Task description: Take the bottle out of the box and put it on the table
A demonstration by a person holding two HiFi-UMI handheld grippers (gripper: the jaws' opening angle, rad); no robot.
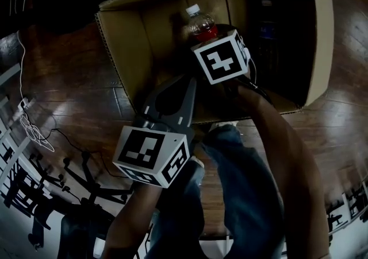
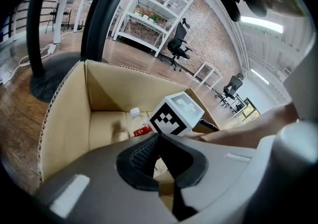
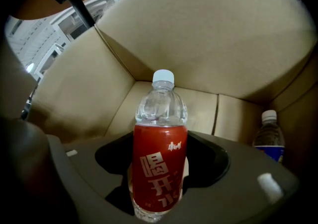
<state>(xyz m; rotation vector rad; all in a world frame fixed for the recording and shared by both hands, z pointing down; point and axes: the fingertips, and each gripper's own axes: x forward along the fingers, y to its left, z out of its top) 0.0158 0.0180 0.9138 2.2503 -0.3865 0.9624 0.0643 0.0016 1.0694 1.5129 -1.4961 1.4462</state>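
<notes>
Bottle (image 3: pixel 159 143), clear plastic, red label, between spread jaws of right gripper (image 3: pixel 159 186); left gripper (image 2: pixel 160 168) jaws together.

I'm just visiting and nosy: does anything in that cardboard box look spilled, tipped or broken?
Nothing stands out. The red-labelled bottle is upright and capped in the box, between the jaws of the right gripper, and a blue-labelled bottle stands upright in a corner. No spill or damage shows.
</notes>
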